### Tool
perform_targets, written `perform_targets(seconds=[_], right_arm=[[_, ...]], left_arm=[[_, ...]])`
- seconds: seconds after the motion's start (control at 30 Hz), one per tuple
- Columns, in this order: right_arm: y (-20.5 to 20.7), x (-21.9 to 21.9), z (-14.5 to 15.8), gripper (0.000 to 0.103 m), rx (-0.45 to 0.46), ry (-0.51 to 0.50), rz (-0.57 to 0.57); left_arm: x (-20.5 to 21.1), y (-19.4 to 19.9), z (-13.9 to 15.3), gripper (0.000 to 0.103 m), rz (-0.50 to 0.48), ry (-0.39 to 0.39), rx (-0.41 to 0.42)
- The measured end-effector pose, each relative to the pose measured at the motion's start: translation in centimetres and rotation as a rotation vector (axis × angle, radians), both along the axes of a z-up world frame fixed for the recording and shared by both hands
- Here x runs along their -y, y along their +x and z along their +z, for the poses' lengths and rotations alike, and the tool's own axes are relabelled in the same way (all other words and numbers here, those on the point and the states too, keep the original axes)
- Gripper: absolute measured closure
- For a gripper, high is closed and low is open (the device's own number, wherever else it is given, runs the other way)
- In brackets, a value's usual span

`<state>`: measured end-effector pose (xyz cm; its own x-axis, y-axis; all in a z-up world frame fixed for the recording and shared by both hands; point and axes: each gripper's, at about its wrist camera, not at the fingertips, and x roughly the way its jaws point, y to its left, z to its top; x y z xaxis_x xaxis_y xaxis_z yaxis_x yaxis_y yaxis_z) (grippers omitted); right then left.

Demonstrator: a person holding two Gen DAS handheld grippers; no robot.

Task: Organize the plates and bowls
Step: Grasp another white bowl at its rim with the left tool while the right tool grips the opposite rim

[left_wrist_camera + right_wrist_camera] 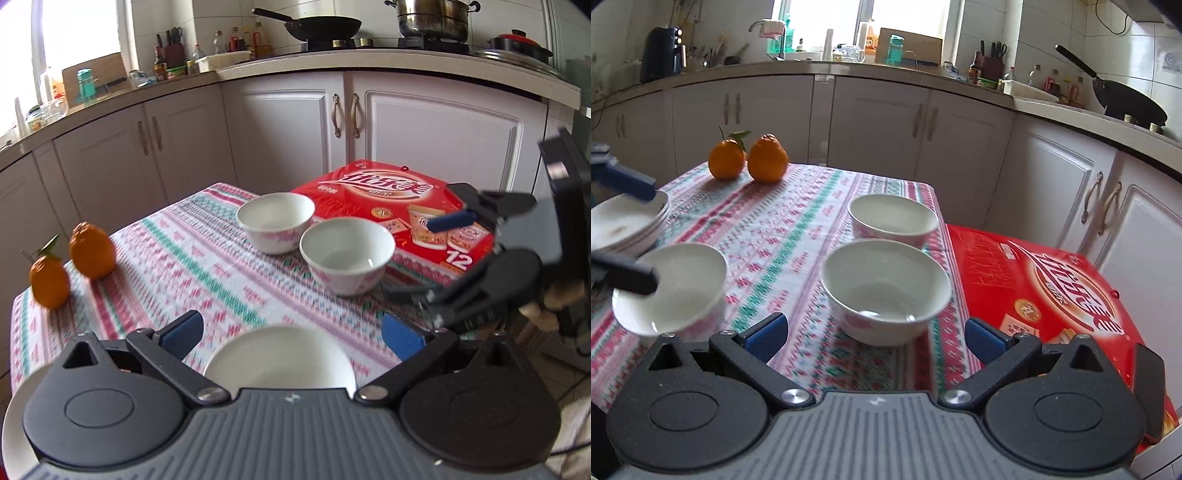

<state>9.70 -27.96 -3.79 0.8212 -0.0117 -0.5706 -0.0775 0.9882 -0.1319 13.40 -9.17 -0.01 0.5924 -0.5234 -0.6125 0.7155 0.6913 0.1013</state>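
On the patterned counter (798,221), going left to right in the right wrist view: a stack of plates (626,225) at the left edge, then a white bowl (670,286), empty, with the left gripper (639,236) above both, its fingers spread and pinching nothing. Behind sit two oranges (748,158). Next come a near bowl (884,290) and a far bowl (894,219) (both empty, standing just apart). The right gripper (875,338) hovers before the near bowl, fingers spread wide, holding nothing. A red box (1052,280) lies rightmost.
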Motion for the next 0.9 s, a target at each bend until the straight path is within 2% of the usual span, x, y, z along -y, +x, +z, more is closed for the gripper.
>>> perform_targets(seconds=[0.27, 0.37, 0.5, 0.73, 0.83, 0.9], right_arm=[[1.2, 1.4, -1.6, 0.0, -0.017, -0.004, -0.013], [1.8, 2.0, -2.1, 0.0, -0.024, 0.009, -0.012], [2.7, 2.3, -2.5, 0.0, -0.031, 0.023, 0.004], [3.8, 2.1, -3.1, 0.0, -0.034, 0.016, 0.054], [4.1, 2.0, -3.2, 0.001, -0.031, 0.007, 0.066], [4.3, 1.9, -3.2, 0.003, -0.027, 0.003, 0.072]], left_arm=[[4.5, 4.5, -1.0, 0.001, -0.043, 0.025, -0.067], [6.0, 5.7, -1.7, 0.001, -0.06, 0.046, -0.07], [7.9, 7.2, -2.4, 0.001, -0.073, 0.06, -0.063], [10.3, 9.3, -3.5, 0.001, -0.087, 0.072, -0.134], [11.0, 10.0, -4.0, 0.005, -0.093, 0.068, -0.168], [11.3, 10.4, -4.2, 0.012, -0.102, 0.061, -0.195]])
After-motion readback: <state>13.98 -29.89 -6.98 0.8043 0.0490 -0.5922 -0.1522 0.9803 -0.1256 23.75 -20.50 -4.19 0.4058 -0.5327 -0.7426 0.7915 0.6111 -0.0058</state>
